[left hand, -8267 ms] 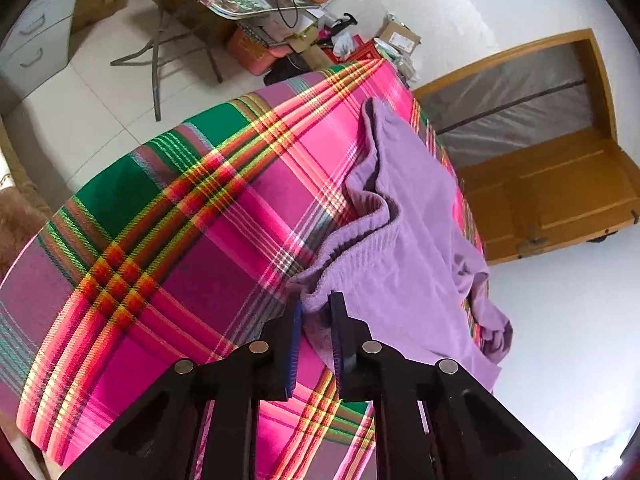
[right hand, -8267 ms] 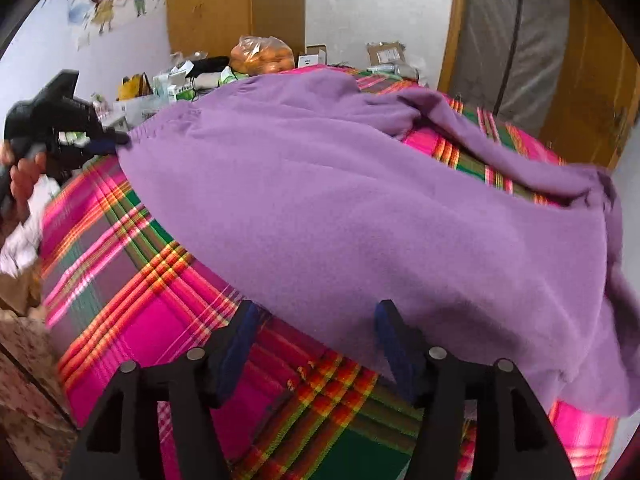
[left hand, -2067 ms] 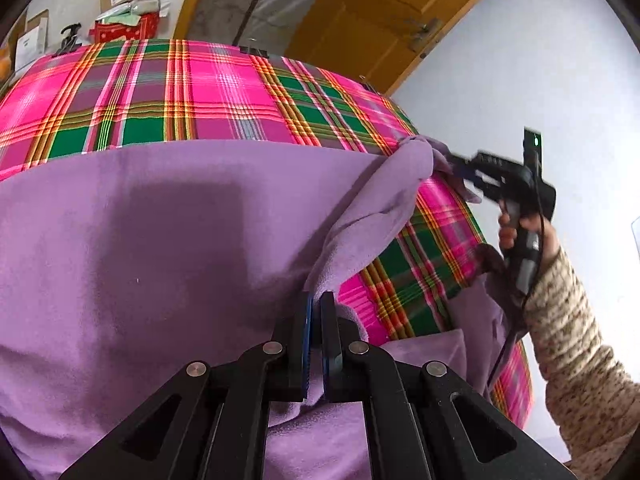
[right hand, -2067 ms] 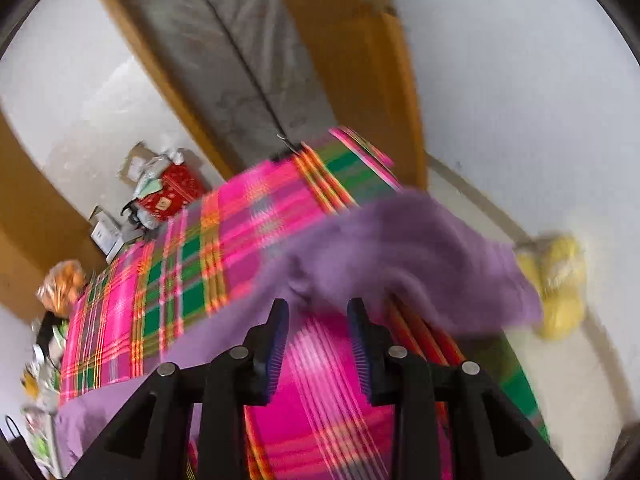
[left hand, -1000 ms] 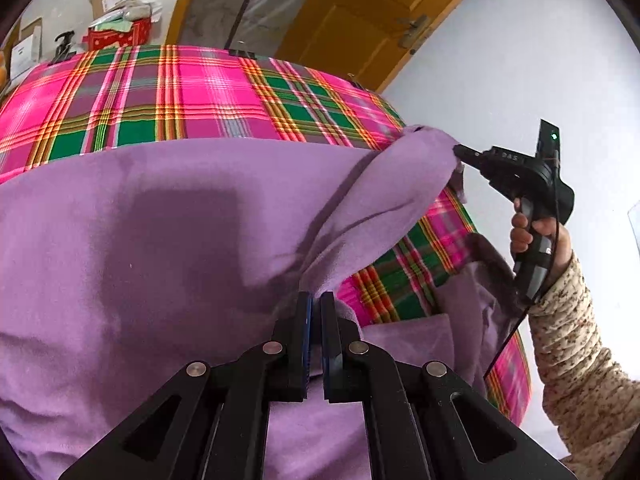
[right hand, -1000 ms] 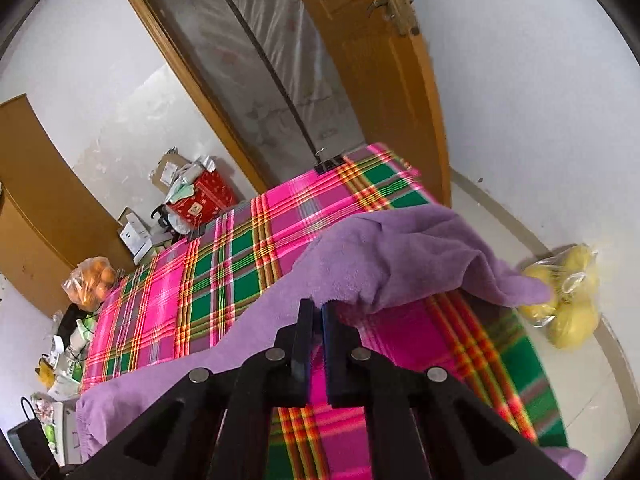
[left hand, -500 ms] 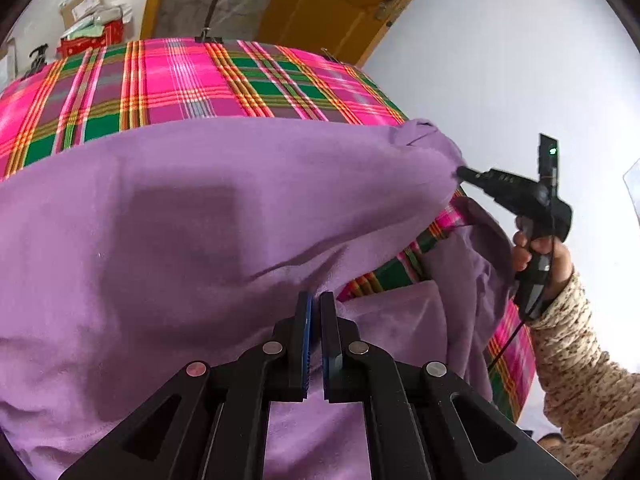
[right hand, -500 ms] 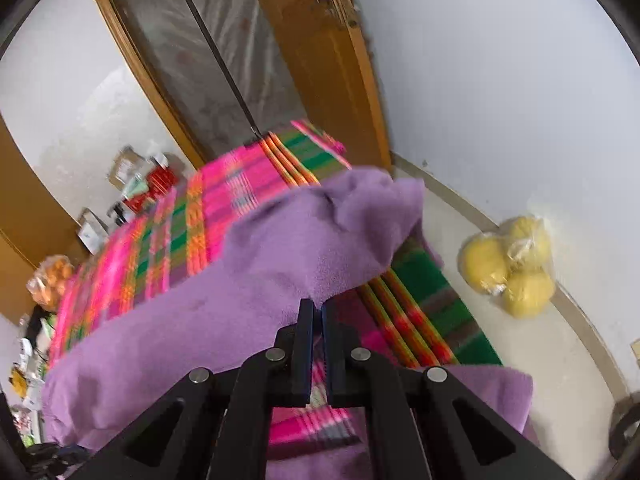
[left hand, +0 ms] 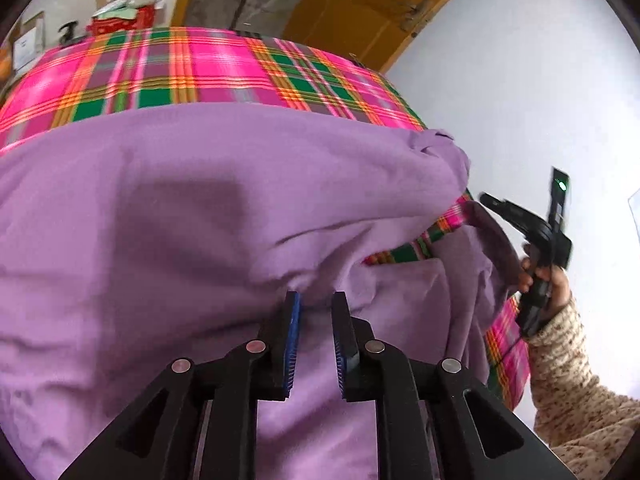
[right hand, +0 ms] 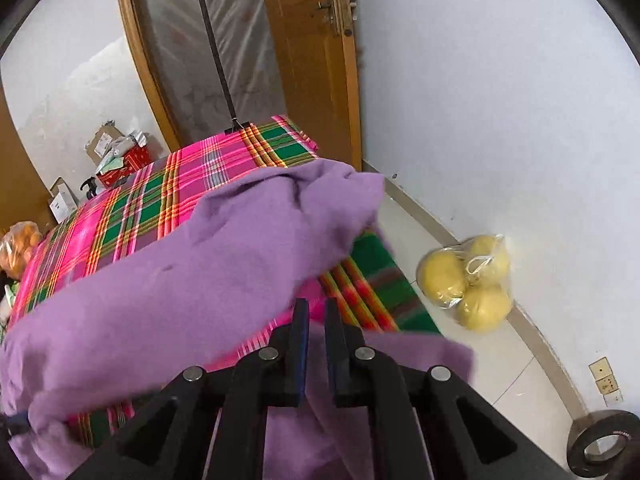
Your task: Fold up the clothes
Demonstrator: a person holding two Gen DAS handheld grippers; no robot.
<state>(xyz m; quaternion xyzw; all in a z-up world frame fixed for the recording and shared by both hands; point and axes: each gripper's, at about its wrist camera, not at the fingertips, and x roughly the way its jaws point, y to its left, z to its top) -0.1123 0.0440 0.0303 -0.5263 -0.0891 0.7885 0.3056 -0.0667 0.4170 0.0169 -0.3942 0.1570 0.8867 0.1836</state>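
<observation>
Both my claws just let go: left claw [left hand: 313, 312] & right claw [right hand: 316, 312] stand open a bit. The purple cloth [left hand: 200, 208] dropped folded on the bench [left hand: 160, 68]. Fold done, I think.

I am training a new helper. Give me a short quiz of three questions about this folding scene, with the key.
1. True or false: the purple garment is already folded into a small neat square.
2. What is in the clear bag on the floor by the wall? A. yellow round fruits B. red apples C. bottles
3. Fill in: the table is covered with a pink and green ____ cloth.

Key: 1 false, it lies spread and bunched; 2 A; 3 plaid.
</observation>
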